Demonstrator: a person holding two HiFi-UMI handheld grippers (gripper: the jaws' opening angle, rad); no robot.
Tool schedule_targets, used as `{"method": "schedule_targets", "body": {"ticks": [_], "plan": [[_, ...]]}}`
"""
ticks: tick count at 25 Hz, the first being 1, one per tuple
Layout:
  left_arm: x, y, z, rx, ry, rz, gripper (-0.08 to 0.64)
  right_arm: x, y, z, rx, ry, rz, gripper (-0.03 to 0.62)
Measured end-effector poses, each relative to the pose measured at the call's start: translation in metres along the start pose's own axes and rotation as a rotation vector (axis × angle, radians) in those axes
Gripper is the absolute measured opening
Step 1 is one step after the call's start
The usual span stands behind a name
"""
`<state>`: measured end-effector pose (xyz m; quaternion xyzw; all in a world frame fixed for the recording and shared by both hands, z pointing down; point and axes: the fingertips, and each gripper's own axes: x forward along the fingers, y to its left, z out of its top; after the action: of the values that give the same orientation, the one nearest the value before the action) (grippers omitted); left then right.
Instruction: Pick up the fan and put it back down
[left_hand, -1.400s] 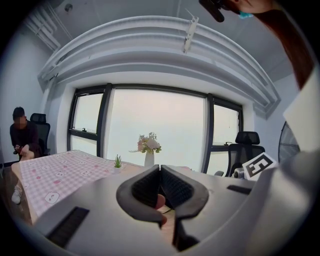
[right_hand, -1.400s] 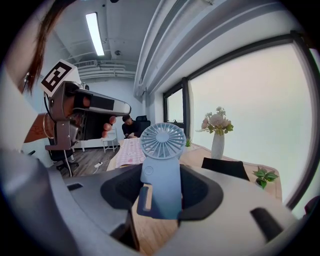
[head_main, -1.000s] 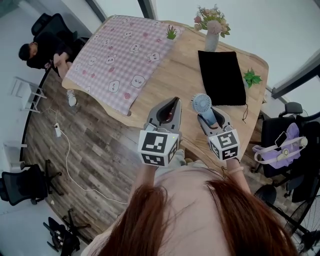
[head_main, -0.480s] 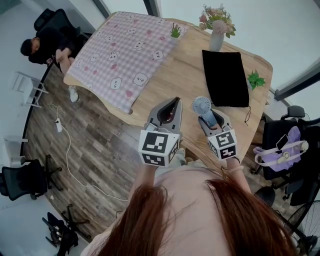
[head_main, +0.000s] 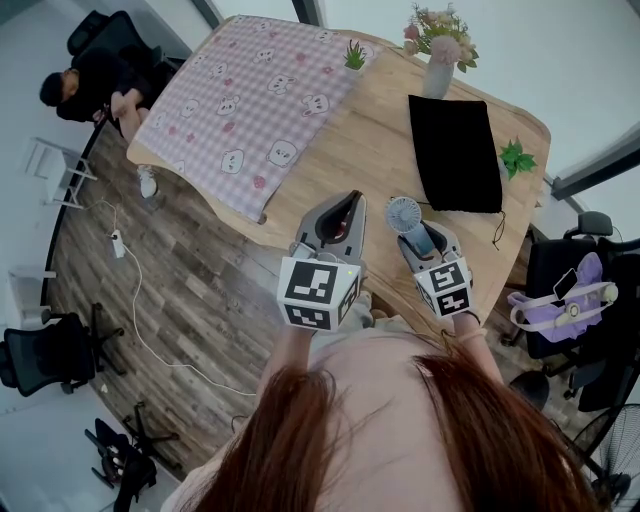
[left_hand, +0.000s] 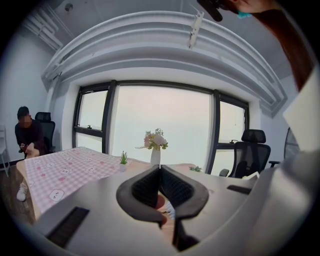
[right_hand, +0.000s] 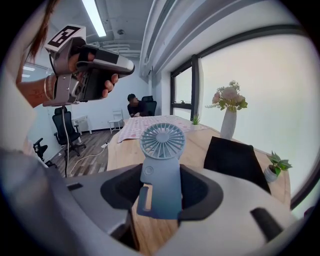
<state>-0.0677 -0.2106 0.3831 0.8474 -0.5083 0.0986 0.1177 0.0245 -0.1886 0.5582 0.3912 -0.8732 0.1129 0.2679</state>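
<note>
A person (head_main: 85, 85) sat on a chair by the far left corner of the bench (head_main: 370, 150). A pink cloth (head_main: 250, 100) with little faces covered the left end of the bench and hung over its near edge. A tiny plant (head_main: 355, 55) stood at the far edge, by the cloth.

The left tongs (head_main: 340, 205) hung over the near edge of the bench. They were pressed together with nothing in them.

Just to their right, the right tongs (head_main: 416, 238) pinched the blue fan (head_main: 403, 213) by its handle. The fan stood up straight over the near edge, with its round head above the tongs. I could not tell if its foot touched the bench.

Past the fan, a black mat (head_main: 455, 150) lay toward the right end. A vase (head_main: 437, 75) of flowers stood at the far edge, by the mat. A green plant (head_main: 516, 158) sat at the right edge.
</note>
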Motion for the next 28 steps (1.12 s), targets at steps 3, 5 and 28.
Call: {"method": "schedule_targets", "body": {"ticks": [3, 5, 28], "plan": [[0.0, 0.002, -0.001, -0.003, 0.004, 0.002, 0.014, 0.004, 0.001, -0.006, -0.009, 0.021, 0.005, 0.215], [0.001, 0.003, -0.002, -0.005, 0.005, 0.004, 0.014, 0.006, 0.001, -0.011, -0.013, 0.035, 0.008, 0.215], [0.0, 0.012, -0.015, -0.03, 0.032, 0.037, 0.014, 0.029, 0.005, -0.059, -0.027, 0.176, 0.059, 0.215]]}}
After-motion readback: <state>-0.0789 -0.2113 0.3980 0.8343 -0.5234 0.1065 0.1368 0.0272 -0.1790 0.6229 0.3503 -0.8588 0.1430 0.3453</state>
